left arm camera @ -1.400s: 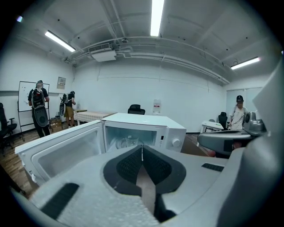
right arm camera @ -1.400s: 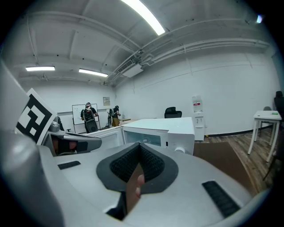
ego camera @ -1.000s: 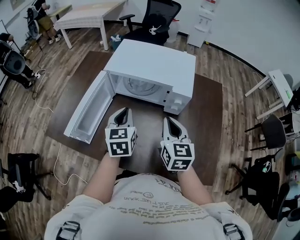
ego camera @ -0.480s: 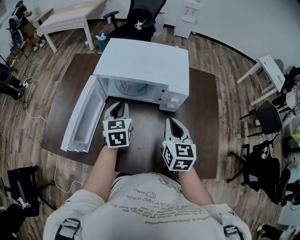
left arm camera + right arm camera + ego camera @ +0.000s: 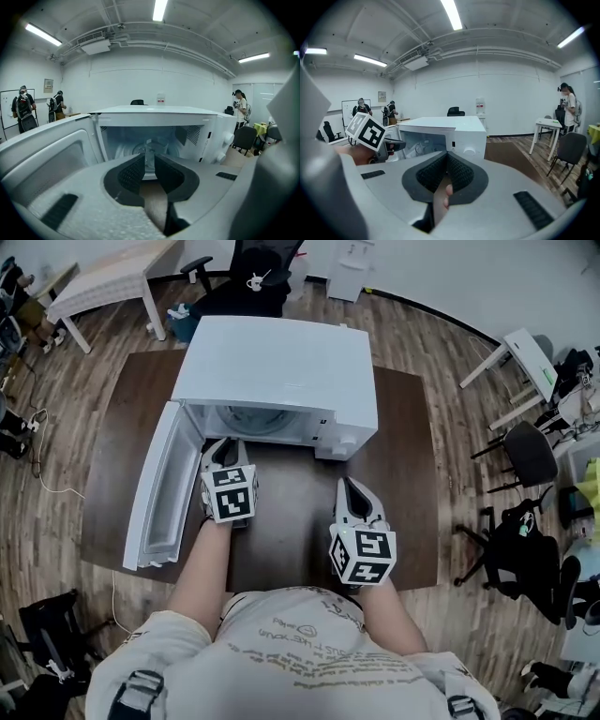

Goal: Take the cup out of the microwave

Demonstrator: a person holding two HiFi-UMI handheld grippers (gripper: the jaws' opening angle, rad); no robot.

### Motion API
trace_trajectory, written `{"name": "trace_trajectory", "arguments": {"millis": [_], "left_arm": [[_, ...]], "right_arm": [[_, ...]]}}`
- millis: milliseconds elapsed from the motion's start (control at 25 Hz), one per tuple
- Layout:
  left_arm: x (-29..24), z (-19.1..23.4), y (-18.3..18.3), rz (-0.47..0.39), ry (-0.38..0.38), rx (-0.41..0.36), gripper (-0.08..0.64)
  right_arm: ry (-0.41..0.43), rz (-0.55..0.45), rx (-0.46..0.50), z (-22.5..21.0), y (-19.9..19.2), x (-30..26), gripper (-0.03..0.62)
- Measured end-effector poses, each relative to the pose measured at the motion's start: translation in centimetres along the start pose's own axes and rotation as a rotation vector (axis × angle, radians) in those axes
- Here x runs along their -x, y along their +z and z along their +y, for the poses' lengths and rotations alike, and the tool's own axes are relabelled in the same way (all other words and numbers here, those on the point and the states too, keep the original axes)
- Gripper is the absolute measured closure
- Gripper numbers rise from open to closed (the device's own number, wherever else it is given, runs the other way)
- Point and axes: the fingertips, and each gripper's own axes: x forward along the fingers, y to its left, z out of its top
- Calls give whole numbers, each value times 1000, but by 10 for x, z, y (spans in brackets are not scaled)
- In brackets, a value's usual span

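Note:
The white microwave stands on a dark brown table, its door swung open to the left. A clear cup stands upright on the turntable inside, seen through the gap of my left gripper's jaws. My left gripper is at the mouth of the oven, a little short of the cup; its jaws stand narrowly open with nothing between them. My right gripper hovers over the table in front of the microwave's control panel, shut and empty. The head view does not show the cup.
The open door lies close on the left gripper's left side. Office chairs and white tables stand around on the wooden floor. People stand at the far walls, one by a table on the right.
My left gripper has moved forward from the table's front to the microwave's opening. The right gripper has stayed about where it was.

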Motion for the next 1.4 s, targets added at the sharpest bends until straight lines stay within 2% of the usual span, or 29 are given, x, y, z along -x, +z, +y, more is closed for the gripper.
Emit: {"name": "trace_trajectory", "arguments": {"millis": [120, 280, 480, 1000, 1400], "left_arm": [[-17, 12, -3, -3, 18, 6, 500], [-35, 25, -6, -15, 58, -39, 497], [-58, 28, -14, -19, 40, -83, 480], [-94, 39, -15, -178, 76, -93, 460], [-124, 49, -28, -153, 103, -129, 460]], "right_arm": [[-33, 20, -1, -2, -6, 0, 578], [-72, 42, -5, -4, -12, 1, 578], [-112, 64, -4, -8, -19, 4, 578], [-206, 123, -4, -20, -43, 31, 578], [-220, 157, 10, -27, -51, 37, 578]]}}
